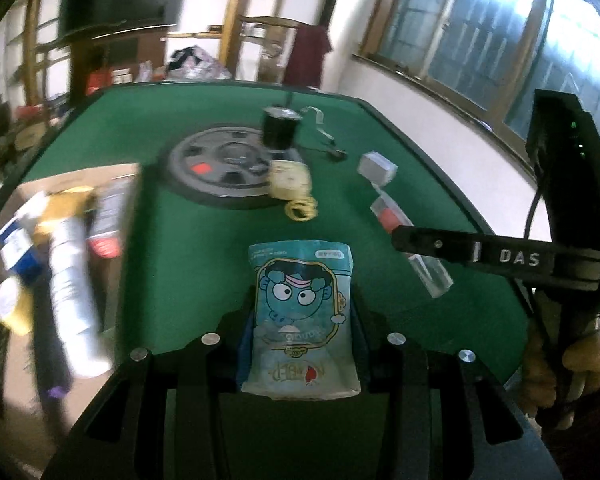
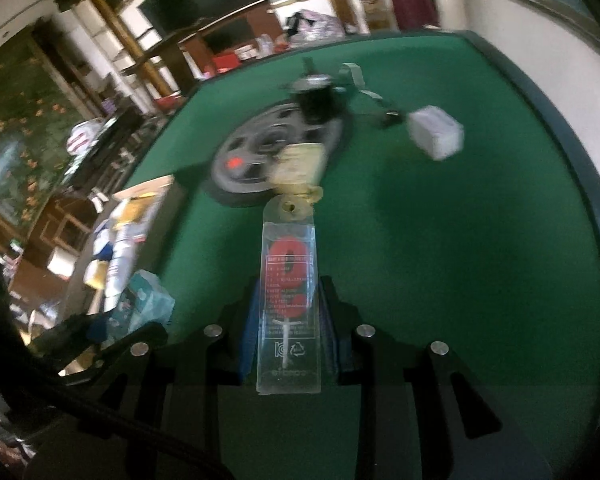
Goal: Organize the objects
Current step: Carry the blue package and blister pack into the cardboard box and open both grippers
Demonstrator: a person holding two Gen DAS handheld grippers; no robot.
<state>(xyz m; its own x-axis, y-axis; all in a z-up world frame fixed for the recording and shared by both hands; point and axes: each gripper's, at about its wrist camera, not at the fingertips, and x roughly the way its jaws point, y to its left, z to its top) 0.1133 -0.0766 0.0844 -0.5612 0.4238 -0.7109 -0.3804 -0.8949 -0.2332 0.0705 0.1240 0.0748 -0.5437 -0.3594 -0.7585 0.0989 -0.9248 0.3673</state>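
Left gripper closed on a teal snack pouch with a cartoon face, pads pressing both side edges near its lower half, pouch standing upright and clear of the green table. Right gripper closed narrowly on a clear plastic pack holding a red number candle, gripped low, most of the pack projecting forward beyond the fingers. Cardboard box at the table's left edge already loaded with a white tube and other packets – judged the likely destination, though not confirmed. Still on the cloth: grey disc, black cylinder, cream tape measure, small white box. Risks noted – soft pouch held by its edges only, liable to buckle and slide out under a quick swing; smooth, rigid pack held at one end, liable to pivot or slip between the pads. Both grippers close together near the box, so a collision, or a knock against the box wall, could dislodge either item. Heavy blur at the frame edges; box contents not fully identifiable.
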